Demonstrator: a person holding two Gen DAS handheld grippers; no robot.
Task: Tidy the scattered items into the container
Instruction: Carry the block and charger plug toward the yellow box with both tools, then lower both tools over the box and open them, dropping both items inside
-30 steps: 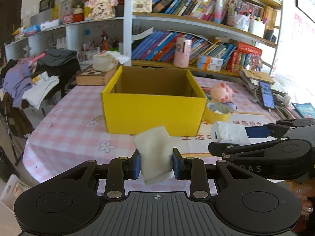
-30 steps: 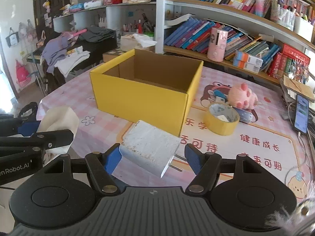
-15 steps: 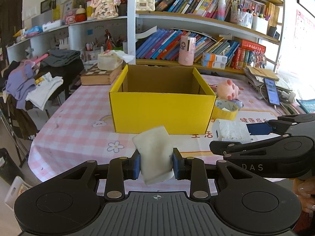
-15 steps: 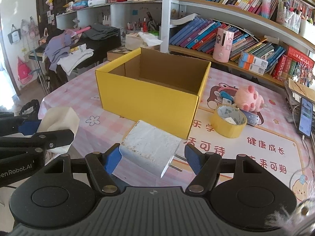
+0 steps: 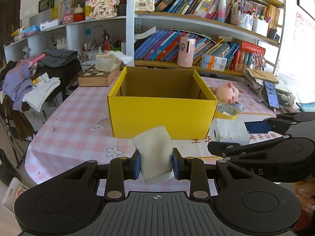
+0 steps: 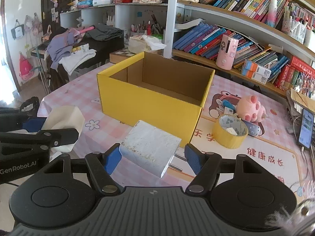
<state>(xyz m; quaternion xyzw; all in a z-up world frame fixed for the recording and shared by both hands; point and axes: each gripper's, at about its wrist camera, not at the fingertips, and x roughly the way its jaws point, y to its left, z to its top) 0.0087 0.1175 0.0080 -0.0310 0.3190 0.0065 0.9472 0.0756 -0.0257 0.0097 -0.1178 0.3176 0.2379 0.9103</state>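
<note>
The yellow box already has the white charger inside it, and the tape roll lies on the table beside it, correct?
Not quite. The yellow box is empty; the white charger is between the right hand-held gripper's pads, in front of the box, as the right wrist view shows. The tape roll does lie beside it.

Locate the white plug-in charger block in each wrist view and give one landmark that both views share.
Left wrist view: the white plug-in charger block sits at right of centre, clamped in the right gripper, in front of the box's right front corner.
Right wrist view: it is at bottom centre, held between the blue pads, prongs pointing right.
Shared landmark: the open yellow cardboard box on the pink checked tablecloth.
</note>
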